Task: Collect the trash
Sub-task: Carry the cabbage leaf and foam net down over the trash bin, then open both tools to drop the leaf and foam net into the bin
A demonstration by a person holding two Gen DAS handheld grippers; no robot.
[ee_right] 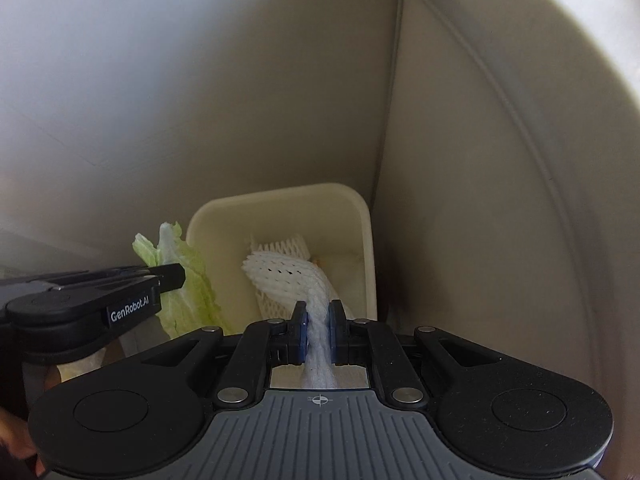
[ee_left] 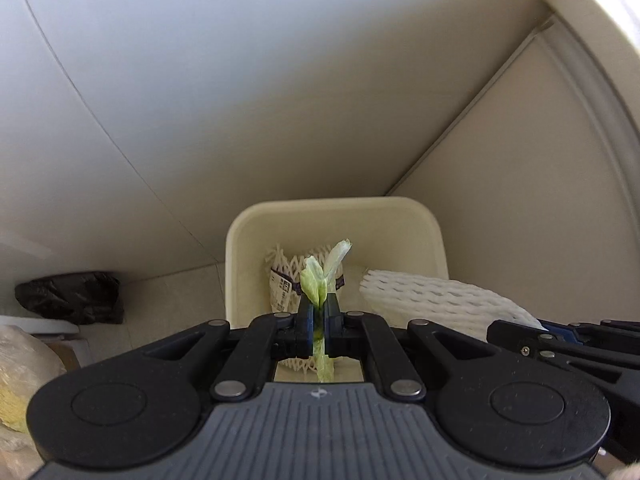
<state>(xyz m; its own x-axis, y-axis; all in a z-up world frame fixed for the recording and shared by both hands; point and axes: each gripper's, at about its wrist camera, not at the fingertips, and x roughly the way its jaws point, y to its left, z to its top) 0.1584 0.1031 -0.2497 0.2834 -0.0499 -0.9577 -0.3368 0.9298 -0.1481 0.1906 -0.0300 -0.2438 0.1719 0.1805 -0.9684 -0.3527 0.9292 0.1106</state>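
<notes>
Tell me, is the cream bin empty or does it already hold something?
Not empty. The bin already holds a white foam net with a labelled wrapper on its floor; how full it is, I cannot tell.

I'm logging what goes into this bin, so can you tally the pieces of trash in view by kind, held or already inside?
Vegetable leaf, held by the left gripper: 1
White foam fruit net, held by the right gripper: 1
Foam fruit net with a label, already lying in the cream bin: 1
Total: 3 pieces of trash
</notes>
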